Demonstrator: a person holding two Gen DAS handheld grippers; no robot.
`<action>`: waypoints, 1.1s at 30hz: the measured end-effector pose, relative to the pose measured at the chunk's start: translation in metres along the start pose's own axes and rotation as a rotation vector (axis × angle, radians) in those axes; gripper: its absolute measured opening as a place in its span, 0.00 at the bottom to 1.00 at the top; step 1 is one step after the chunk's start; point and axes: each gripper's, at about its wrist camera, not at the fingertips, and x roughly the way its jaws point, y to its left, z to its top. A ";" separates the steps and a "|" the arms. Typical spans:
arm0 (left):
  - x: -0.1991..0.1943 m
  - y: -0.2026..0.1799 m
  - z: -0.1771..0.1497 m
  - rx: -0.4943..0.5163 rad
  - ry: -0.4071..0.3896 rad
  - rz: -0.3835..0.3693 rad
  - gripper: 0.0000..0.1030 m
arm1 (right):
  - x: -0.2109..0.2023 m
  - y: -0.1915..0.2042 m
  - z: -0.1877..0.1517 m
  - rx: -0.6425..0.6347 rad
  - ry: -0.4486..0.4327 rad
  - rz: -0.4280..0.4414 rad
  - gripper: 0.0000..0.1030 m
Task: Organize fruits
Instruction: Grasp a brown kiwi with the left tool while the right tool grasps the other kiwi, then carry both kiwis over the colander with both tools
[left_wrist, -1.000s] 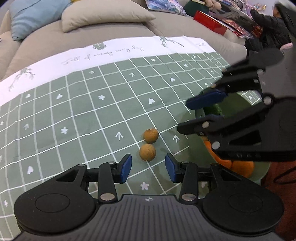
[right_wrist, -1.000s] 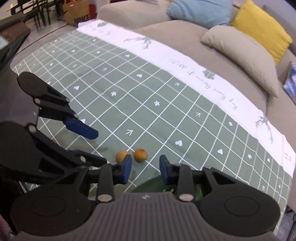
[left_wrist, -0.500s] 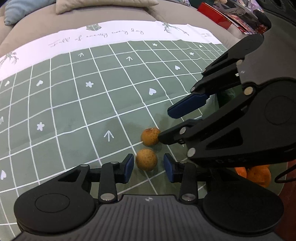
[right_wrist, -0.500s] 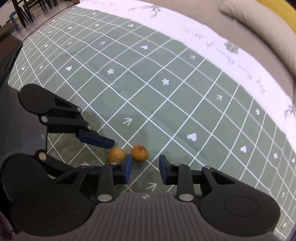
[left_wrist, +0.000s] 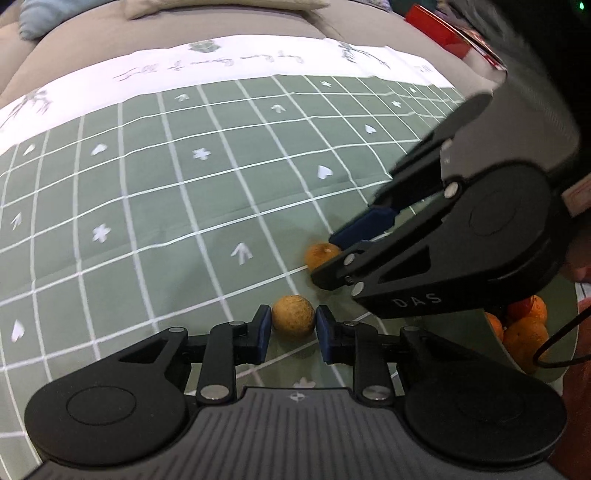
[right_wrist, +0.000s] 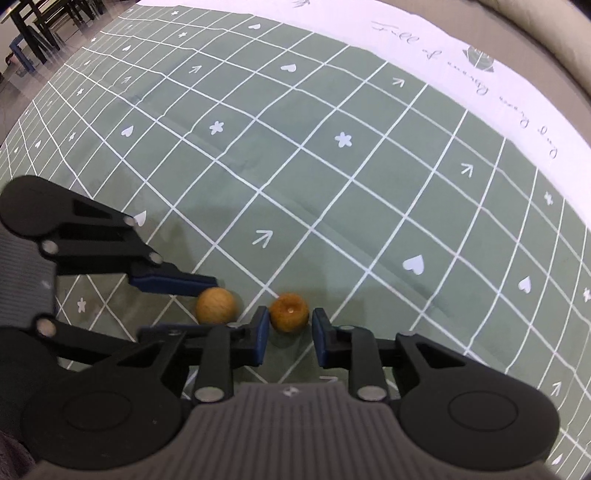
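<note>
The left gripper is clamping 1 small brown fruit, its jaws just having been closing, pads pressing both sides for a lift. Just beyond that fruit, the right gripper is closing around the 2nd fruit, its right pad not yet touching. Right of the fruits, a green bowl is holding oranges, likely the destination.

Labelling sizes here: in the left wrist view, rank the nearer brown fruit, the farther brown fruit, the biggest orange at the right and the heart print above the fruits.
1. nearer brown fruit and orange: look alike, and the orange is partly hidden, so unranked.
2. farther brown fruit: half hidden, unsure.
3. heart print: smallest.
</note>
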 end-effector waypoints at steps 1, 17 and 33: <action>-0.003 0.002 -0.001 -0.009 -0.002 0.001 0.28 | 0.001 0.001 0.000 0.006 -0.002 -0.004 0.18; -0.076 -0.017 -0.005 -0.076 -0.111 0.028 0.28 | -0.077 0.024 -0.044 0.199 -0.252 -0.011 0.18; -0.070 -0.100 0.013 0.038 -0.146 -0.054 0.28 | -0.130 0.012 -0.160 0.405 -0.391 -0.124 0.18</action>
